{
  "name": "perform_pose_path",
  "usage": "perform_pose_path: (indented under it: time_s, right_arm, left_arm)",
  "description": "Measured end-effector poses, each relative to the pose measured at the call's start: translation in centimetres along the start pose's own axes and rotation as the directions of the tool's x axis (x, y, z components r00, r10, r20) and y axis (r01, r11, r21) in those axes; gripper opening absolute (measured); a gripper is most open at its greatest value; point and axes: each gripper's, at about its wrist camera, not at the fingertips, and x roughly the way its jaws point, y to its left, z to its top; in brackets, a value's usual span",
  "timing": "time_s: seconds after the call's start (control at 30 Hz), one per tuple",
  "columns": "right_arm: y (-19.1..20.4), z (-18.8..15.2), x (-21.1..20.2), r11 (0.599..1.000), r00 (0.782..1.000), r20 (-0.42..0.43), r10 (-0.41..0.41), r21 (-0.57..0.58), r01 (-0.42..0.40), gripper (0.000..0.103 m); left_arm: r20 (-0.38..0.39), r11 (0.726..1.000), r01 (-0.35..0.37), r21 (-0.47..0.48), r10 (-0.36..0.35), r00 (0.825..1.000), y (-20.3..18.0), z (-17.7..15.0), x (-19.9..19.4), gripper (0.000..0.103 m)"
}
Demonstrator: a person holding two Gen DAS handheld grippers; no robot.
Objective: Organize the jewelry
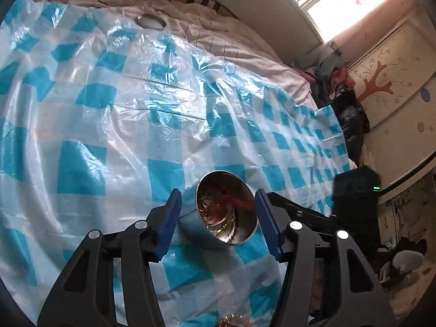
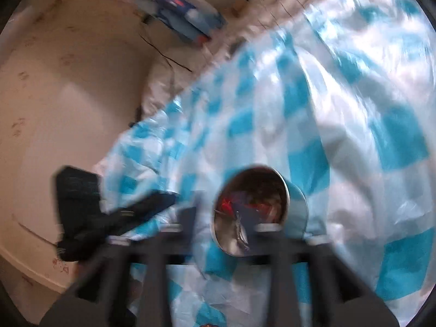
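A round silver tin (image 1: 226, 209) lies tilted on the blue-and-white checked plastic sheet (image 1: 109, 109), its mouth towards the camera, with red and gold jewelry inside. My left gripper (image 1: 218, 192) is open; its blue pads (image 1: 169, 218) stand on either side of the tin with small gaps and do not press it. In the blurred right wrist view the same tin (image 2: 250, 209) sits at the tips of my right gripper (image 2: 223, 218), whose jaws stand apart. A gold piece (image 1: 231, 323) peeks in at the bottom edge.
A round silver lid (image 1: 151, 21) rests far back on the pale bedsheet. A black device with a green light (image 1: 354, 199) is at the sheet's right edge, with dark clothes (image 1: 351, 120) and a painted cabinet (image 1: 381, 81) beyond. A cream wall (image 2: 68, 95) lies to the left.
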Motion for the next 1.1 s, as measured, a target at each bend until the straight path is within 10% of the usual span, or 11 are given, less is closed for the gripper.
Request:
perform_pose_path:
  time_s: [0.43,0.73,1.1]
  right_arm:
    - [-0.1,-1.5,-4.1,0.999,1.0,0.022,-0.018,0.027,0.017,0.067]
    - [0.4,-6.1,-5.4,0.996,0.994,-0.077,-0.082,-0.049,0.079,0.076]
    - [-0.3,-8.7,-7.4,0.992,0.988,-0.105,-0.114,-0.056,0.109,0.077]
  left_arm:
    - [-0.043,0.998,-0.036,0.044,0.038,0.998,0.1,-3.3,-2.0,0.068]
    - [-0.244,0.975,-0.012,0.22,0.067,0.967,-1.1,-11.6,-0.9,0.068]
    - [-0.281,0.956,0.029,0.292,0.057,0.958,-1.5,-17.5,-2.6,0.068]
